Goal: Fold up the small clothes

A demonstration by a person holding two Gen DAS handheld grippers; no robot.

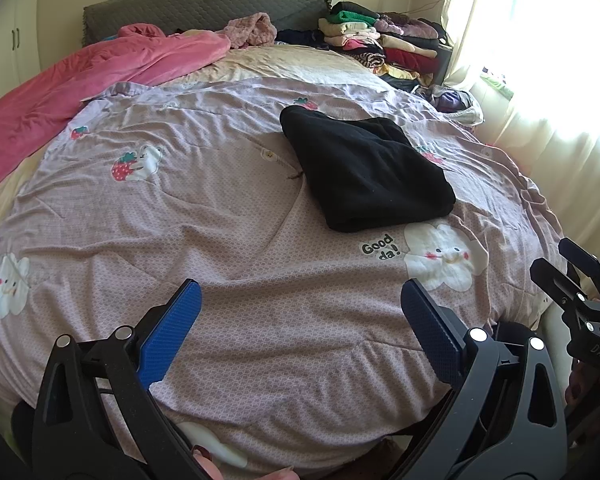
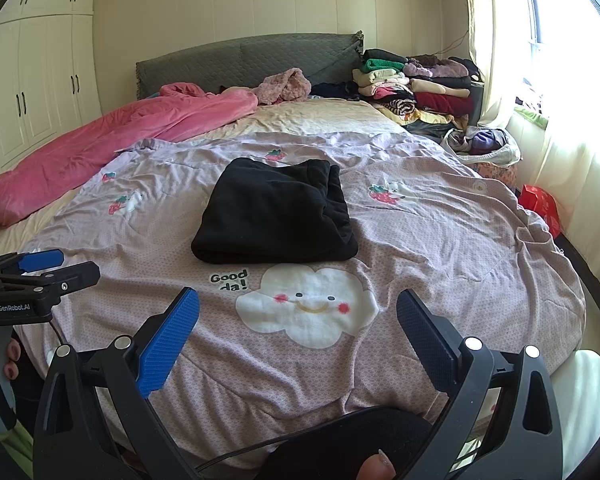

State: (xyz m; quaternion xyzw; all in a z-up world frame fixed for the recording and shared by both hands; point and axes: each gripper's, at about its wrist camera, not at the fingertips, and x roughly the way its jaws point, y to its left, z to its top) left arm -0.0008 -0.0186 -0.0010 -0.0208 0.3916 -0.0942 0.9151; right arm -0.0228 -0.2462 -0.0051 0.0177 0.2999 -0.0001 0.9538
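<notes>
A black garment [image 1: 364,172] [image 2: 278,212] lies folded into a thick pad on the mauve printed quilt [image 1: 220,220] [image 2: 440,248], just beyond the "Good da!" cloud print. My left gripper [image 1: 300,300] is open near the bed's front edge, well short of the garment, with nothing between its blue pads. My right gripper [image 2: 298,308] is open too, held over the cloud print, a little short of the garment's near edge. Each gripper shows at the edge of the other's view: the right gripper [image 1: 568,264], the left gripper [image 2: 60,264].
A pink blanket [image 1: 80,84] [image 2: 112,132] lies along the left side of the bed. Stacks of folded clothes [image 1: 380,40] [image 2: 412,80] sit at the far right by the grey headboard [image 2: 252,60]. A bag of clothes [image 2: 484,144] and a red bag [image 2: 540,204] stand by the curtained window.
</notes>
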